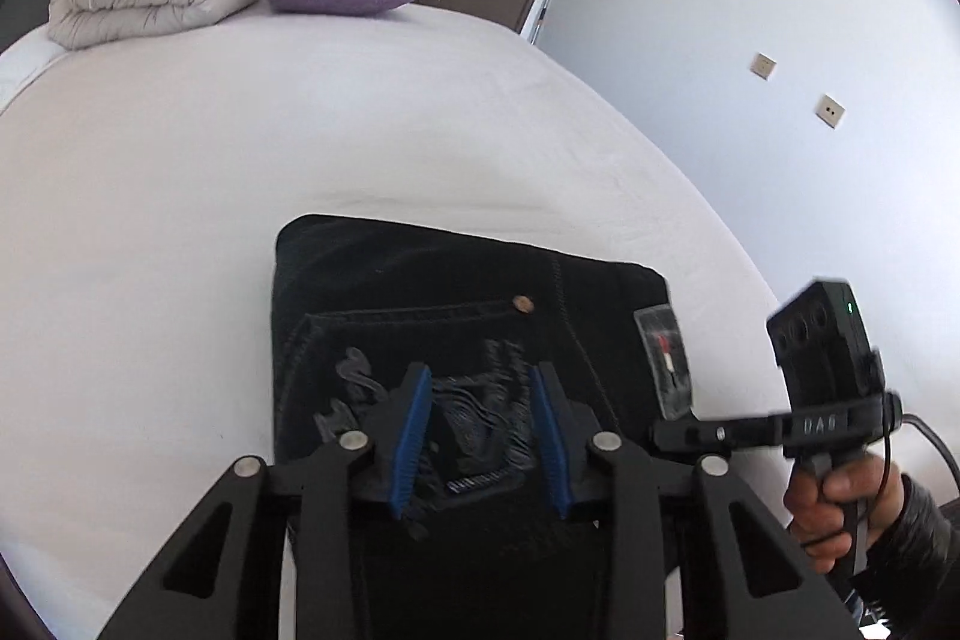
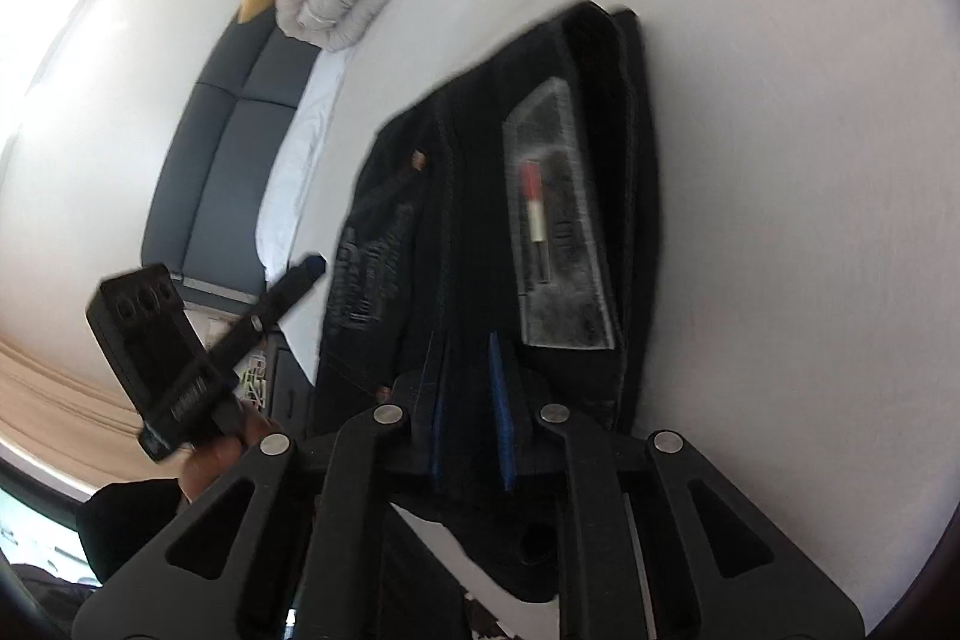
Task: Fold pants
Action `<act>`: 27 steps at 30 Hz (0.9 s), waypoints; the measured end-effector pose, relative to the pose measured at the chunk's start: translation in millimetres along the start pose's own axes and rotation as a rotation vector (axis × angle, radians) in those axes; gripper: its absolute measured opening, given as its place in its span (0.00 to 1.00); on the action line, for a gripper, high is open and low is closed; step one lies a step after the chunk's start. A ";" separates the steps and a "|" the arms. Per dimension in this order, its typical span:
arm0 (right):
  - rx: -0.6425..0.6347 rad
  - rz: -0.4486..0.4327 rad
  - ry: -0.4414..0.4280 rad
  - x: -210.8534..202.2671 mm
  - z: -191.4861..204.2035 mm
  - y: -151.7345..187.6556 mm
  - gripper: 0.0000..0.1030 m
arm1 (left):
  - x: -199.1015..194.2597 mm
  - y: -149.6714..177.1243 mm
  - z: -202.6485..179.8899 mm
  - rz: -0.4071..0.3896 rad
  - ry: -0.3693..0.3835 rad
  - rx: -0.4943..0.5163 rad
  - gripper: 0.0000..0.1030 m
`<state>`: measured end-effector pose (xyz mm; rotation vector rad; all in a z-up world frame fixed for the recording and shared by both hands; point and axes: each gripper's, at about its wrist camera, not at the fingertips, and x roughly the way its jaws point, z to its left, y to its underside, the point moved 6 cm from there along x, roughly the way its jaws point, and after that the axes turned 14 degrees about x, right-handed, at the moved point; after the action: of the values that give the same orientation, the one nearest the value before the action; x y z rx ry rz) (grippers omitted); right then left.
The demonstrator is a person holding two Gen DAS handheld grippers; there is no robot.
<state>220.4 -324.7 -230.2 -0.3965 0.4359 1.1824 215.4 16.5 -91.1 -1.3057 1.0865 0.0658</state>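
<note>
Left wrist: pants [image 1: 468, 316] folded on bed [image 1: 240, 172], left hand-held gripper [image 1: 483, 418] part-open, empty. Right hand-held gripper [image 2: 465, 388] at 3 o'clock, closed, grip unclear. Press flat, square edges.

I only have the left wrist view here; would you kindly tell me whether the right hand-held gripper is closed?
Observer: Yes. In the right wrist view, the right hand-held gripper has its blue pads almost together, over the pants. I cannot tell whether cloth is pinched between them.
Operator: Thank you. How does the pants' outer edge look from that side?
Observer: Beyond the clear label, the edge shows several stacked layers of black cloth, so the pants are already folded over there.
</note>
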 end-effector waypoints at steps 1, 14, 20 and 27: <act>0.031 -0.005 -0.024 0.1 -8.9 0.6 0.00 | 8.1 -3.7 9.9 0.016 -0.001 -0.006 0.33; 0.038 -0.038 -0.040 8.4 -9.6 2.8 0.00 | 18.5 45.3 27.4 0.048 0.110 -0.068 0.02; 0.033 -0.046 -0.035 9.4 -11.5 3.6 0.00 | -11.7 74.5 11.5 0.014 0.125 -0.105 0.01; 0.018 -0.063 -0.033 10.6 -10.8 6.4 0.00 | -22.3 109.6 -11.3 0.007 0.175 -0.159 0.01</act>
<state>216.4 -319.7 -245.4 -0.3725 0.4028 1.1217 131.7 55.5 -155.2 -1.4715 1.2550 0.0452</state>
